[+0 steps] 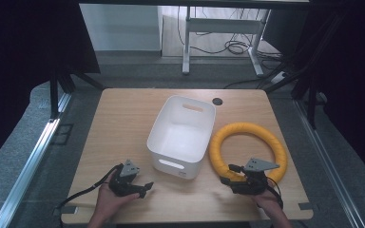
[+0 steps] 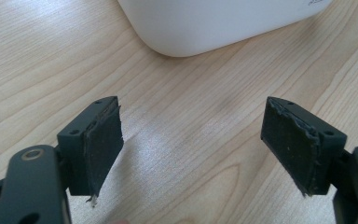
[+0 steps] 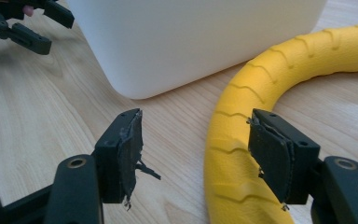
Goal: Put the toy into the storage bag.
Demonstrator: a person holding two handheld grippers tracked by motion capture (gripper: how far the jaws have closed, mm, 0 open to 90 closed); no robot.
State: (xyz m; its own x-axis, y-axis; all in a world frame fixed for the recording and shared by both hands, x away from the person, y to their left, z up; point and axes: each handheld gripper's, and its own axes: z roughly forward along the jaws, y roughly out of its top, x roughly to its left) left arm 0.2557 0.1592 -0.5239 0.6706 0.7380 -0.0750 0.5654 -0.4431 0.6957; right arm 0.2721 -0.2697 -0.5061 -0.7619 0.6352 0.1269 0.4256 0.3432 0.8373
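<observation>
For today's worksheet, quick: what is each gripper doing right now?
Left gripper: open, holding nothing.
Right gripper: open, jaws straddling the yellow ring, not gripping it.

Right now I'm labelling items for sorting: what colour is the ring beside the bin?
Yellow, with shallow ribbed grooves; the ring shows best in the right gripper view.

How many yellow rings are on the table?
1. The yellow ring lies flat on the table, just right of the white bin. Its near side sits by the right gripper. The bin looks empty inside, so none hides there.
</observation>
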